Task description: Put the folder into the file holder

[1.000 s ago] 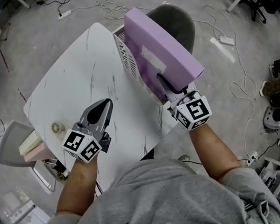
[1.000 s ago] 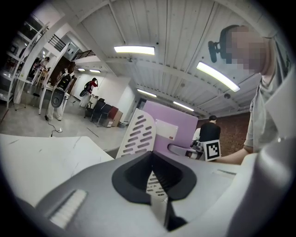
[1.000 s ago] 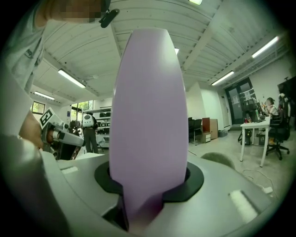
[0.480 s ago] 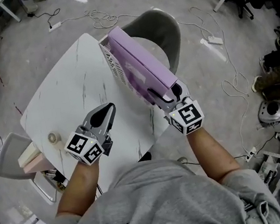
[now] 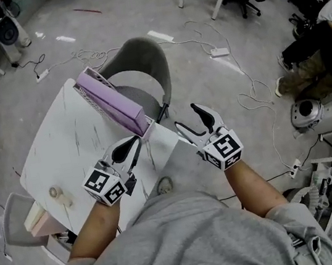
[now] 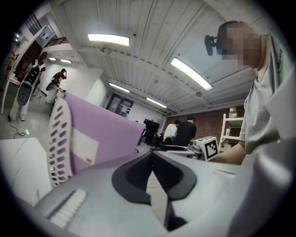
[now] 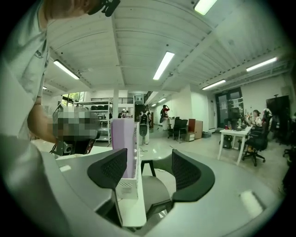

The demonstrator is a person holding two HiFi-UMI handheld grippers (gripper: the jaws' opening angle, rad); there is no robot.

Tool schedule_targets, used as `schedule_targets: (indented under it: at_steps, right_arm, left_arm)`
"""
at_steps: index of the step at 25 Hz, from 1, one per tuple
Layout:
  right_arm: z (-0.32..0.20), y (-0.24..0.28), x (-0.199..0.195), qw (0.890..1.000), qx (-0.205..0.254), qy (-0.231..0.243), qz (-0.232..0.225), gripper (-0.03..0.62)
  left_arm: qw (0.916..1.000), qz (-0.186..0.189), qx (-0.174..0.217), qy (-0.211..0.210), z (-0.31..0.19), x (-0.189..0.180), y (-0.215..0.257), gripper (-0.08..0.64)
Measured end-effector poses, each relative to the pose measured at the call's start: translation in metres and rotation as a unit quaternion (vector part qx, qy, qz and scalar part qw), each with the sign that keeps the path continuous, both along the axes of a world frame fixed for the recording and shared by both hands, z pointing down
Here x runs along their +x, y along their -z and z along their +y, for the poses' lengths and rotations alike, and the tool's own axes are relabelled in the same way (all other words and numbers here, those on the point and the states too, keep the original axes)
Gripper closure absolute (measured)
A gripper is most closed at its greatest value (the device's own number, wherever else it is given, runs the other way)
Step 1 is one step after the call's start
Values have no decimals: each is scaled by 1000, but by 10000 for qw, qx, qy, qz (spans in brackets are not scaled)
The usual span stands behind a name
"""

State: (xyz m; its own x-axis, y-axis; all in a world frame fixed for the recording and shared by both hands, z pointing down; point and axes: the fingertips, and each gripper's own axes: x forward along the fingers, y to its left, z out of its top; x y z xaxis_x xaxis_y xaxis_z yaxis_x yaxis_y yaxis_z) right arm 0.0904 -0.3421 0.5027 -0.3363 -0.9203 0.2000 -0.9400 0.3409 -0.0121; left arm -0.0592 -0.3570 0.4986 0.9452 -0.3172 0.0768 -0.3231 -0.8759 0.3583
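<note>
The purple folder (image 5: 113,101) stands upright inside the white slotted file holder (image 5: 87,77) on the white table (image 5: 62,145). My right gripper (image 5: 187,116) hangs off the table's near right corner, apart from the folder. Its jaws have just been opening and stand open with nothing between them. In the right gripper view the folder (image 7: 119,139) and holder (image 7: 132,150) show beyond the right gripper (image 7: 149,157). My left gripper (image 5: 132,146) is shut and empty over the table's near edge, close to the holder's near end. The left gripper view shows the folder (image 6: 104,134) left of the left gripper (image 6: 151,157).
A grey chair (image 5: 138,64) stands behind the table, next to the holder. A small round white object (image 5: 56,195) lies on the table's left part. Pink and cream items (image 5: 35,223) sit on a seat at the left. Cables (image 5: 253,93) trail over the floor.
The folder went from tilted in my right gripper to standing in the holder. My right gripper let go, opened and drew back toward me. My left gripper also pulled back.
</note>
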Motion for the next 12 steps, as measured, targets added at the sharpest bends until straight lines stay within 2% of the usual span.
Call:
schedule_targets:
  at_steps: [6, 12]
  right_arm:
    - [87, 39, 102, 9964, 150, -837, -20, 308]
    - [195, 66, 196, 9829, 176, -1819, -236, 329]
  left_arm:
    - [9966, 171, 199, -785, 57, 99, 32, 501]
    - [9867, 259, 402, -1556, 116, 191, 58, 502]
